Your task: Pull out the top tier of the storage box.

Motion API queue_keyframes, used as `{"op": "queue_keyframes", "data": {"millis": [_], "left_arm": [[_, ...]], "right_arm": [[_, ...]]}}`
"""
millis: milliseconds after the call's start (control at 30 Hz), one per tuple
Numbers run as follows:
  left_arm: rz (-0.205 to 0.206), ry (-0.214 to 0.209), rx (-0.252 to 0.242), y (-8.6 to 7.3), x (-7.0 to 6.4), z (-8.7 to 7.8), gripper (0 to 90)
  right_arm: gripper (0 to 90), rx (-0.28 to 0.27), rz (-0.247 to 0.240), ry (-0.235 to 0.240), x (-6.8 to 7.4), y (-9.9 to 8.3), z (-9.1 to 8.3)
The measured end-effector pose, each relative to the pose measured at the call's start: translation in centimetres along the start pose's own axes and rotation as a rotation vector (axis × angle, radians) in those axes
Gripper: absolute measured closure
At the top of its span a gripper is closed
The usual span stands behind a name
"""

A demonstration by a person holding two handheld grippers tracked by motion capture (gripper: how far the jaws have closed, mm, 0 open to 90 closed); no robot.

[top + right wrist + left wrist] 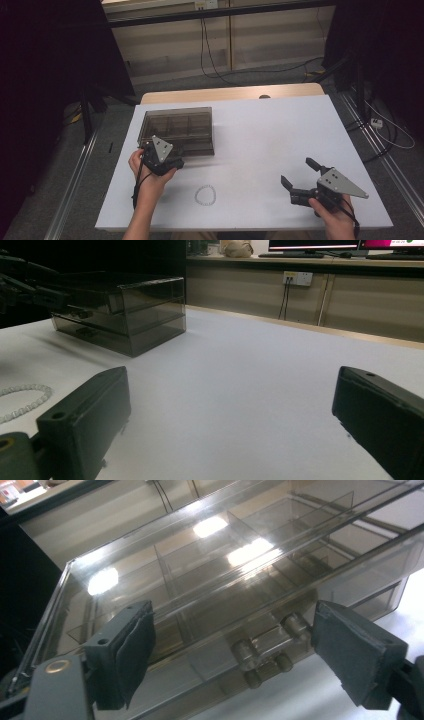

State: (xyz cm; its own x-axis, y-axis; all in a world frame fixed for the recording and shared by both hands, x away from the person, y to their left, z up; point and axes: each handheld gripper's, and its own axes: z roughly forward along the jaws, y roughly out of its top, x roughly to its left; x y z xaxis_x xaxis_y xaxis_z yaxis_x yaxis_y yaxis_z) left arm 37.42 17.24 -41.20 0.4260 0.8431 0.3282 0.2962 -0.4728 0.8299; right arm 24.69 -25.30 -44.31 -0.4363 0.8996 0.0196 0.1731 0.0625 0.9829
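Toward the table's left edge, the left gripper point(161, 156) hovers wide open at the smoky drawer box point(178, 131), jaws straddling its front handle point(265, 647). Best approach, I reckon: centre, close squarely, pull straight. Right gripper point(299, 174) waits open.

Your bench point(260, 135): white top, a wood edge along the far side. On it you have a smoke-tinted clear compartment box point(182, 127) at far left and a white bead bracelet point(205, 195) near the front edge.
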Motion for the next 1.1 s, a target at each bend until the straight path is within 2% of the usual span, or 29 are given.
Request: {"op": "queue_keyframes", "data": {"millis": [33, 133, 233, 533, 900, 933, 1033, 1100], "left_arm": [[0.012, 0.006, 0.002, 0.0, 0.0, 0.0, 22.2], [0.02, 0.0, 0.007, 0.0, 0.0, -0.1, 22.9], [0.059, -0.003, 0.009, 0.2, -0.3, -0.3, 30.0], [0.08, -0.016, 0.027, 0.3, -0.4, -0.9, 33.3], [0.05, -0.044, 0.041, 0.2, -0.3, -1.9, 32.9], [0.036, -0.053, 0.036, 0.2, -0.2, -1.9, 32.7], [0.01, -0.084, 0.037, 0.3, 0.0, -1.6, 27.2], [0.021, -0.1, 0.048, 0.3, 0.1, -1.3, 21.3]], "right_arm": [[1.6, 0.0, 0.0, 0.001, 0.0, 0.0, 0.0], [1.6, 0.002, 0.0, 0.0, 0.0, 0.0, 0.0], [1.6, 0.001, 0.0, 0.001, 0.0, 0.0, 0.0], [1.6, 0.0, 0.002, -0.001, -0.1, 0.0, -0.2], [1.7, -0.001, 0.003, 0.002, 0.0, 0.1, 0.0], [1.6, -0.001, 0.001, 0.004, 0.0, 0.1, 0.0], [1.7, -0.001, -0.001, 0.007, 0.1, 0.1, 0.0], [1.7, -0.001, 0.0, 0.006, 0.1, 0.1, 0.1]]}}
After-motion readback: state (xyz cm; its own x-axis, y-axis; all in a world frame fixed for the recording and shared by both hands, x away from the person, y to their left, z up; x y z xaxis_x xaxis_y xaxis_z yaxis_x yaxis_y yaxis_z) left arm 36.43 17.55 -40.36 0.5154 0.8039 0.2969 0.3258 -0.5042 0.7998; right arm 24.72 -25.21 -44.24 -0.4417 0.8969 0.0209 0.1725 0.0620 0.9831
